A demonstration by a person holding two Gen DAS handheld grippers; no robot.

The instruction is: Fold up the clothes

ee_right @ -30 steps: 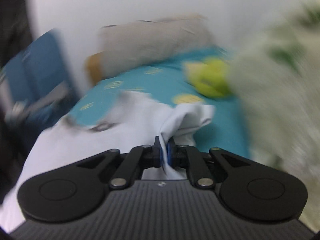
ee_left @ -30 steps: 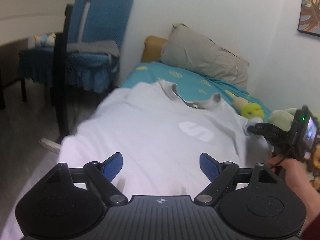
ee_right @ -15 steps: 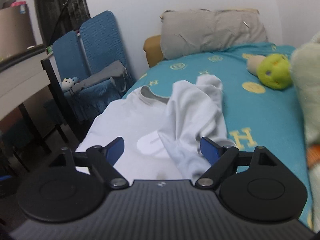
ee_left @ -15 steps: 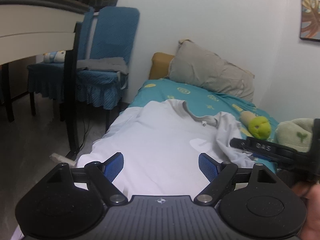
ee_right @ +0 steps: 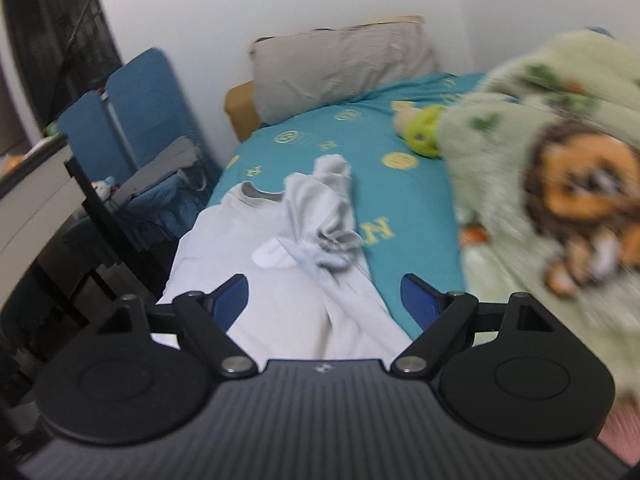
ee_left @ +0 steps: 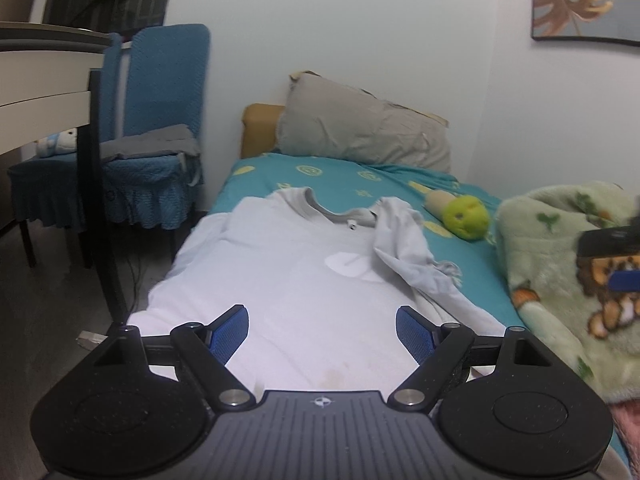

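OK, looking down both wrist cams. White t-shirt (ee_left: 288, 280) lies flat, front up, on the teal bedsheet (ee_left: 344, 176), collar toward the pillow (ee_left: 360, 136), hem end nearest me. Its right sleeve (ee_left: 404, 252) is flipped inward over the chest, bunched & wrinkled, partly covering the pale logo patch (ee_left: 348, 264). Same thing from the right cam: sleeve (ee_right: 324, 208) crumpled on top of the shirt (ee_right: 248, 280), cuff pointing up toward the collar.

Left gripper (ee_left: 322, 334): jaws spread wide, blue pads (ee_left: 230, 332) either side of the shirt's lower part, nothing between them. It hovers over the hem area; can't tell if it touches fabric.

Right gripper (ee_right: 324, 306): also spread wide, holding nothing, sitting over the shirt's right edge, w/ the right pad over bare sheet.

Green fleece blanket w/ a lion print (ee_right: 552, 184) is heaped on the right side of the bed (blurry in the right cam). Yellow-green plush toy (ee_left: 464, 216) rests on the sheet between blanket & pillow. Blue-covered chairs (ee_left: 160, 128) stand left of the bed, grey cloth (ee_left: 148, 146) on the seat, a table leg (ee_left: 98, 200) in front.
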